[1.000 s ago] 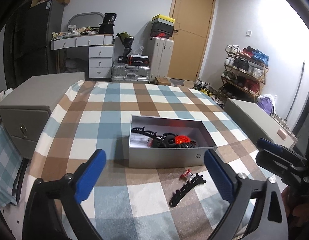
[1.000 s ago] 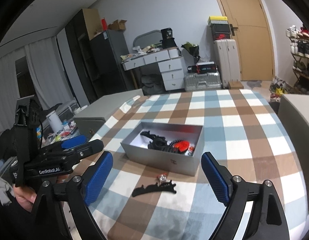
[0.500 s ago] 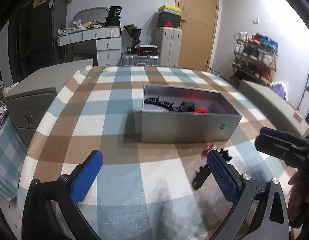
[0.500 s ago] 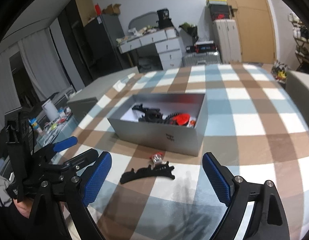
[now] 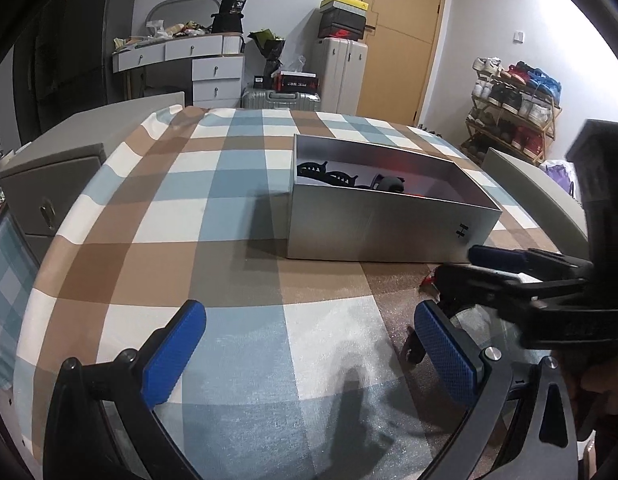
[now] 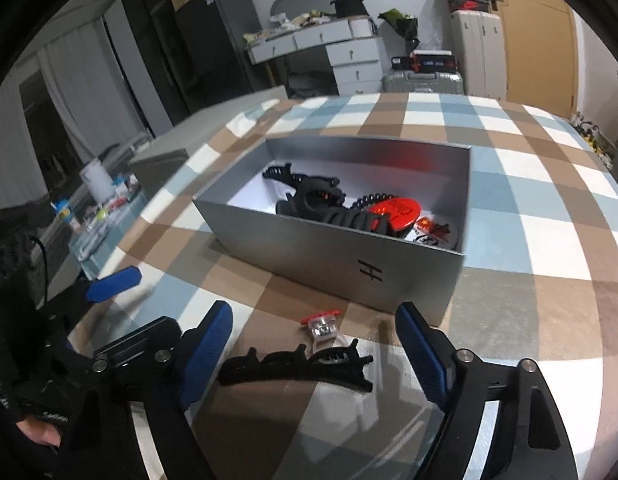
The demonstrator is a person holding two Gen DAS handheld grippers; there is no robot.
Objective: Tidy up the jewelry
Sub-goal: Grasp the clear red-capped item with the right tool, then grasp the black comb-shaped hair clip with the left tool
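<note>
A black hair clip (image 6: 297, 364) lies flat on the checked tablecloth, in front of the silver box (image 6: 337, 268). My right gripper (image 6: 313, 356) is low over it with its jaws closing. The clip sits between the blue pads (image 6: 421, 356), which do not touch it. A small red and clear clip (image 6: 323, 322) rests just beyond, toward the box. The box holds black claw clips (image 6: 309, 200) and a red round piece (image 6: 397, 210). My left gripper (image 5: 309, 360) stands open over bare cloth, left of the right gripper (image 5: 457, 266). There the black clip (image 5: 411, 346) is mostly hidden.
The checked table (image 5: 229, 208) curves away to a near edge below the left gripper. Grey cabinets stand at its left (image 5: 49, 184) and right (image 5: 529, 188). Behind are a desk with drawers (image 5: 205, 68), suitcases (image 5: 341, 76), a door and a shoe rack (image 5: 513, 108).
Both grippers have sunk toward the table and come closer to the box. The right one has come forward over the black clip and its jaws have narrowed around it.
</note>
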